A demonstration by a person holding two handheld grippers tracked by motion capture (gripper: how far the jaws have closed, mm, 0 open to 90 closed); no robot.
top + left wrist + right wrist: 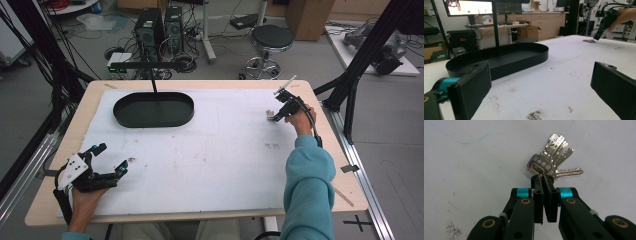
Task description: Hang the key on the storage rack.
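The high view looks down on the whole table (200, 150). The left gripper view sits low, facing the tray (506, 58). The right gripper view looks closely down at the keys (551, 162).

My right black two-jaw gripper (545, 178) has matte linkage arms with brass-ringed screw holes, a turquoise band just behind each ribbed pad, and a pale zip tie on each outer link. A black cable trails back from it beside my teal knitted sleeve (309, 187). My left black two-jaw gripper (111, 159) carries broad flat textured pads (470, 91), turquoise accents behind them, and a white plate dotted with small holes on top.
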